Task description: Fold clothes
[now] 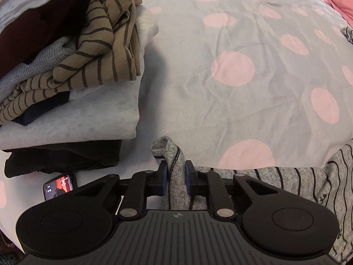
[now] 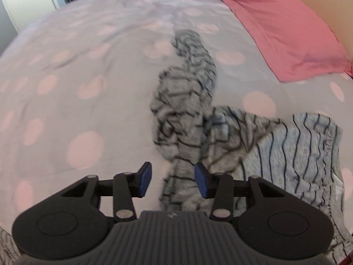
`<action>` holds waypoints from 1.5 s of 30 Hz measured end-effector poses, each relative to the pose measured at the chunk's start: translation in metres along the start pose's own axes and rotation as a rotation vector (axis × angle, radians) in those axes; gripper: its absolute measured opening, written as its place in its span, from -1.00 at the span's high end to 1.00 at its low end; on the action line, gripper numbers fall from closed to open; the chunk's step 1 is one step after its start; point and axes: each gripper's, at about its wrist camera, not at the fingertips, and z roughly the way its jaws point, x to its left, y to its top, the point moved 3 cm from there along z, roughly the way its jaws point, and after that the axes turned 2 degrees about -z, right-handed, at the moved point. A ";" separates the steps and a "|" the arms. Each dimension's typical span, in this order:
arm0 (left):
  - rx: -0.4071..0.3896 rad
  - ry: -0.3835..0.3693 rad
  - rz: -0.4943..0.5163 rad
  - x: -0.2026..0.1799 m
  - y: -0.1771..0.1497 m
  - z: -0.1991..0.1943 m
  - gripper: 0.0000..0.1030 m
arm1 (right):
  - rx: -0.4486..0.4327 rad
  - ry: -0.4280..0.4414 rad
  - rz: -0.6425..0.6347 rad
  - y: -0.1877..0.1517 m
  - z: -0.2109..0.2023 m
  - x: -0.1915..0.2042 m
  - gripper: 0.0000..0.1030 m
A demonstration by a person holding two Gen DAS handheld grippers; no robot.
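Note:
A grey garment with thin black stripes (image 1: 286,176) lies on the bed at the bottom right of the left wrist view. My left gripper (image 1: 175,172) is shut on a bunched end of it, which pokes up between the blue pads (image 1: 163,176). In the right wrist view the same grey striped garment (image 2: 297,154) lies crumpled, with a sleeve (image 2: 189,84) stretching away up the bed. My right gripper (image 2: 173,178) hovers over the garment's near end with its jaws apart; cloth shows below the gap, and neither blue pad presses on it.
A pile of clothes (image 1: 72,66) sits at the left: tan striped cloth over a pale grey folded piece, a black one beneath. A lit phone (image 1: 58,186) lies by the pile. The bedspread (image 1: 220,55) is pale with pink dots. A pink pillow (image 2: 275,22) lies far right.

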 end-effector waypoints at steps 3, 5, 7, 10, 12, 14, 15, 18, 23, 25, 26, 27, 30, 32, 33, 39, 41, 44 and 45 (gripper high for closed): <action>-0.021 0.006 0.019 -0.002 -0.001 -0.004 0.80 | 0.052 -0.025 -0.123 -0.013 0.010 0.017 0.12; -0.040 0.007 0.017 -0.002 -0.001 -0.008 0.83 | 0.095 -0.064 -0.225 -0.024 0.024 0.032 0.12; -0.062 0.008 0.012 -0.001 0.000 -0.014 0.84 | 0.142 -0.112 -0.280 -0.037 0.039 0.036 0.15; -0.095 0.010 -0.001 0.002 0.000 -0.023 0.86 | 0.157 -0.110 -0.264 -0.043 0.051 0.026 0.81; -0.112 0.015 -0.013 0.005 0.000 -0.026 0.87 | 0.082 -0.121 -0.206 -0.032 0.039 0.016 0.84; -0.129 0.021 -0.020 0.007 0.000 -0.028 0.87 | -0.001 -0.112 -0.126 -0.017 0.021 0.004 0.85; -0.136 0.027 -0.022 0.007 0.000 -0.028 0.87 | -0.037 -0.100 -0.083 -0.011 0.014 -0.001 0.86; -0.161 0.051 -0.030 0.010 0.001 -0.030 0.88 | -0.143 -0.105 0.017 0.002 -0.004 -0.016 0.86; -0.181 0.110 -0.042 0.016 0.002 -0.030 0.91 | -0.194 -0.152 0.060 0.009 -0.009 -0.026 0.86; -0.184 0.124 -0.025 0.014 0.001 -0.026 0.90 | -0.168 -0.141 0.060 0.007 -0.001 -0.026 0.86; -0.187 0.125 -0.018 0.014 0.000 -0.024 0.90 | -0.154 -0.137 0.056 0.007 0.004 -0.025 0.85; -0.187 0.121 -0.007 0.012 0.000 -0.023 0.89 | -0.141 -0.123 0.053 0.006 0.010 -0.025 0.85; -0.208 0.113 0.019 0.009 0.000 -0.023 0.79 | -0.151 -0.116 0.044 0.006 0.010 -0.021 0.74; -0.210 0.116 0.030 0.008 -0.002 -0.026 0.67 | -0.157 -0.121 0.022 0.005 0.010 -0.017 0.44; -0.213 0.122 0.041 0.008 -0.003 -0.028 0.64 | -0.167 -0.120 0.003 0.005 0.009 -0.013 0.36; -0.220 0.110 0.090 0.003 -0.017 -0.042 0.27 | -0.259 -0.143 -0.179 -0.010 -0.016 0.022 0.20; -0.229 0.083 0.132 -0.002 -0.025 -0.049 0.26 | -0.280 -0.097 -0.253 -0.021 -0.026 0.036 0.16; -0.238 0.044 0.226 -0.013 -0.043 -0.058 0.26 | -0.274 0.019 -0.348 -0.044 -0.038 0.061 0.16; -0.239 0.033 0.266 -0.018 -0.050 -0.061 0.26 | -0.263 0.057 -0.372 -0.054 -0.041 0.069 0.16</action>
